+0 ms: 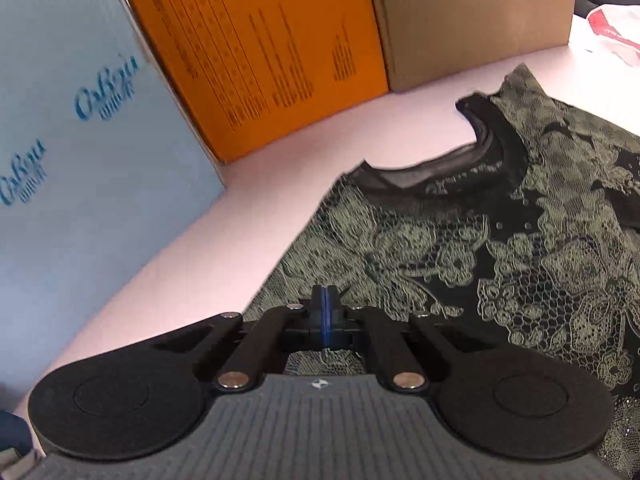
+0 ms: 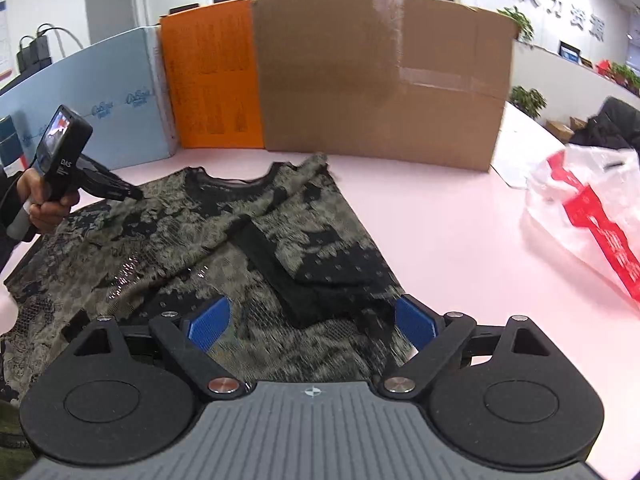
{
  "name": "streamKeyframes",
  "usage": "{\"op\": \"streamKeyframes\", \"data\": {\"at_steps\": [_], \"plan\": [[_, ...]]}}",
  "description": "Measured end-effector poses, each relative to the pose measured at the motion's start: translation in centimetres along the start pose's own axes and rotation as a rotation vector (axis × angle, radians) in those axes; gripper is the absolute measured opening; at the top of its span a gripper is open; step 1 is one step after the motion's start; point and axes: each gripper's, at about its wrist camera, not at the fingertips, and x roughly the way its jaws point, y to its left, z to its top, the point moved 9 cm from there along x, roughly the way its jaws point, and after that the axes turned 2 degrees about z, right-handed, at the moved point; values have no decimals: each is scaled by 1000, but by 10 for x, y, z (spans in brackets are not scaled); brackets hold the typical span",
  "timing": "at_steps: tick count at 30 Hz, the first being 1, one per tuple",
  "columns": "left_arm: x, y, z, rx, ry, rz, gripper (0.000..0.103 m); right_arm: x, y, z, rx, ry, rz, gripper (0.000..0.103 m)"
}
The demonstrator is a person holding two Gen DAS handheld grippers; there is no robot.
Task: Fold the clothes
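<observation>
The lace-patterned top (image 2: 224, 240) lies spread on the pink bench (image 2: 460, 240), filling the lower centre of the right wrist view. The left hand-held gripper (image 1: 325, 314) has its pads pressed together over the fabric's edge; whether cloth is pinched between them cannot be told. The right hand-held gripper (image 2: 312, 322) is spread wide above the top's lower part.

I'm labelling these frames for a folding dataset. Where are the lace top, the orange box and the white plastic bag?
lace top (image 2: 192, 248): right wrist view, on the patterned front below the neckline.
orange box (image 1: 256, 48): left wrist view, on its printed face.
white plastic bag (image 2: 580, 200): right wrist view, on its red-printed side.
</observation>
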Motion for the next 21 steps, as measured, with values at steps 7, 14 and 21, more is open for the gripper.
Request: {"op": "streamKeyframes", "data": {"at_steps": [7,14,21], "plan": [[12,42,-2,33,54,229,0,-1,12,11,-56,-5,17,90],[12,88,-27,-157,151,194,2,-7,5,5,-35,-10,9,90],[-8,61,-26,-142,68,2,74,-4,10,-4,-39,8,35,90]]}}
